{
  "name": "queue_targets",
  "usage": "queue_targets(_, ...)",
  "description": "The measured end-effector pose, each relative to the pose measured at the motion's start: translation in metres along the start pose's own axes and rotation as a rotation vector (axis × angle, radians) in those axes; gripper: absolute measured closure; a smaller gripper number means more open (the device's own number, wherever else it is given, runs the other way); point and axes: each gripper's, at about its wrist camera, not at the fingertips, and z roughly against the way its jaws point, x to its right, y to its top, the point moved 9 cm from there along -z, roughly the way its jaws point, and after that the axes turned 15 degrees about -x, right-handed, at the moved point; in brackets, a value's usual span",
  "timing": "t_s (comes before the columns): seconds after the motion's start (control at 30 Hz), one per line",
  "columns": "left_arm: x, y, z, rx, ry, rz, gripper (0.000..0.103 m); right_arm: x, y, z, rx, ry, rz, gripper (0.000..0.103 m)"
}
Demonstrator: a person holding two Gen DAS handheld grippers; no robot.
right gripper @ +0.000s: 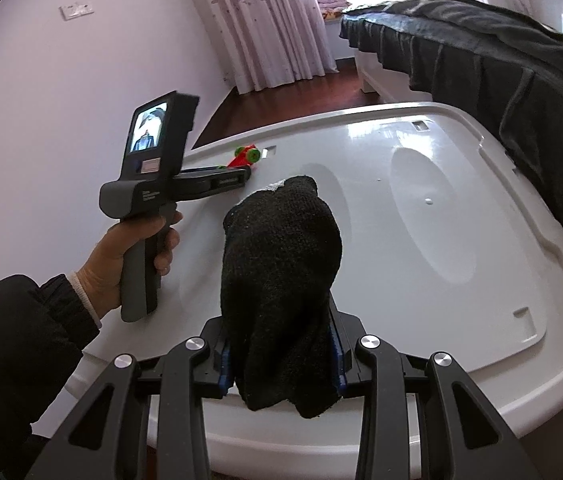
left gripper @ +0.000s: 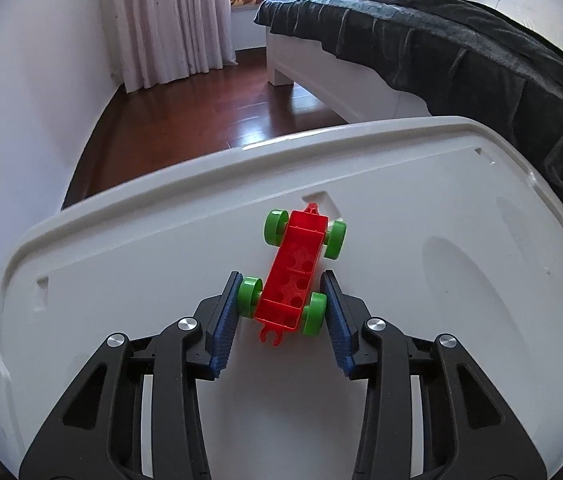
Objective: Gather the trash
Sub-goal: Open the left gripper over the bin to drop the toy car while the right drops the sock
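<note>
My left gripper (left gripper: 281,304) jaws pinch the toy car (left gripper: 295,268), light, stiff, slick plastic w/ rolling wheels, mid-worktop (left gripper: 161,240); right gripper (right gripper: 281,356) clamps a soft sock (right gripper: 281,264).

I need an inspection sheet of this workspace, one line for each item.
Surface: glossy white plastic lid, bare apart from the toy.
Job's things: red toy car chassis with green wheels; black knitted sock.
Clutter: nothing seen.
Grippers: left gripper pads against the rear wheels; right gripper shut on the sock.
Cables: nothing seen.
Surroundings: bed with dark cover, pale curtains, red-brown wooden floor.
</note>
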Motion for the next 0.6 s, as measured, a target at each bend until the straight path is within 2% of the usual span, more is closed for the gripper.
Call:
queue_targets(0.1, 0.001, -0.011, 0.012, 0.009, -0.035, 0.018, 0.064, 0.001, 0.002, 0.000, 0.003, 0.003, -0.001, 0.068)
queue_targets(0.33, 0.003, -0.056, 0.078, 0.078, -0.093, 0.042, 0.064, 0.019, 0.007, 0.009, 0.027, 0.007, -0.071, 0.068)
queue_targets(0.6, 0.020, -0.130, 0.143, 0.096, -0.064, 0.046, 0.064, 0.027, 0.011, 0.019, 0.059, 0.017, -0.096, 0.068)
